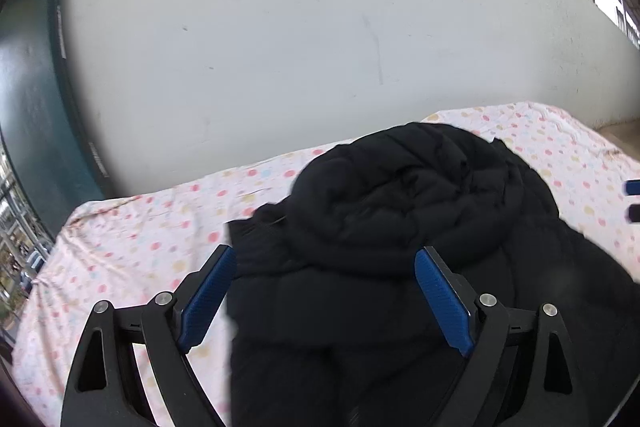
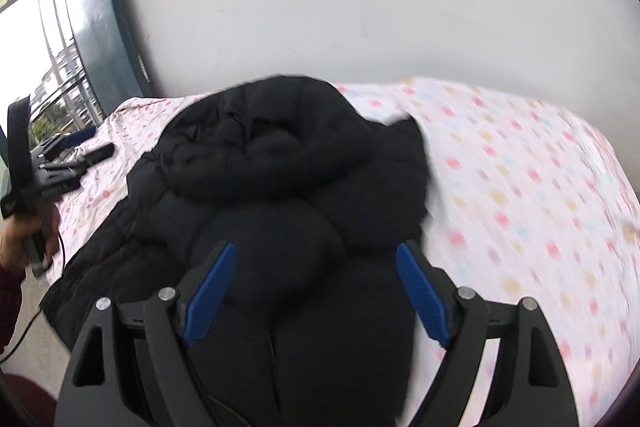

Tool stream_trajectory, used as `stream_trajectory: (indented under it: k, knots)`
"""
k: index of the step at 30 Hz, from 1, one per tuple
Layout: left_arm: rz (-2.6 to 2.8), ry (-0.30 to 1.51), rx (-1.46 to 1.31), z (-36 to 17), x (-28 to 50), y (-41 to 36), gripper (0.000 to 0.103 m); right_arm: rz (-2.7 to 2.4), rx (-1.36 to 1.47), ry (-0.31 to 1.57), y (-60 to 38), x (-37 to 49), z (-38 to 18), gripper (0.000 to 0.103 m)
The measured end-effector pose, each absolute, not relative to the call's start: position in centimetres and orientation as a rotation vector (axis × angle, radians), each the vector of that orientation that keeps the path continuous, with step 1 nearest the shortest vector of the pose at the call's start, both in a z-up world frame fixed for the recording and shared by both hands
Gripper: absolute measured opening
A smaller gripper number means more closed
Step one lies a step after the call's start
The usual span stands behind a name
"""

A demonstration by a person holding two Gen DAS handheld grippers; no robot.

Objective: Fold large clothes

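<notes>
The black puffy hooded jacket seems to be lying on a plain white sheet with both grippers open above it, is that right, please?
Not quite: the sheet is pale pink with coloured dots, as the right wrist view shows. The black puffy hooded jacket does lie on it, both grippers open.

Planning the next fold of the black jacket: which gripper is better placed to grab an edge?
Probably left: the left gripper hangs open over the black jacket's visible edge; the right gripper faces its bulky middle.

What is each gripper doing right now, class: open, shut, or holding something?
Left gripper: open, holding nothing, above the black padded jacket.
Right gripper: open, holding nothing, above the same jacket.
</notes>
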State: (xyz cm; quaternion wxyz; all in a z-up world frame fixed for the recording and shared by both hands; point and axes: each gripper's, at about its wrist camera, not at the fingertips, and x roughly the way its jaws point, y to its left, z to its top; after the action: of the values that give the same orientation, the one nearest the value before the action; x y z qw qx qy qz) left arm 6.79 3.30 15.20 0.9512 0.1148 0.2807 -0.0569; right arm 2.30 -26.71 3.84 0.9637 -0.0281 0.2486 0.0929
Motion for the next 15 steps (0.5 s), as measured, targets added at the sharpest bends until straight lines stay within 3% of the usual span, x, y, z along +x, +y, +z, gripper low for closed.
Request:
stream_trajectory:
  k: [7,15]
  knots:
    - [-0.001,0.544,0.298,16.0,0.2,7.0,0.093,0.132,0.084,0.596,-32.8,-5.6,-0.1,0.084]
    - [0.043,0.584,0.289,13.5,-4.8,9.0,0.094,0.149,0.176,0.702,-34.8,-8.1,-4.7,0.084]
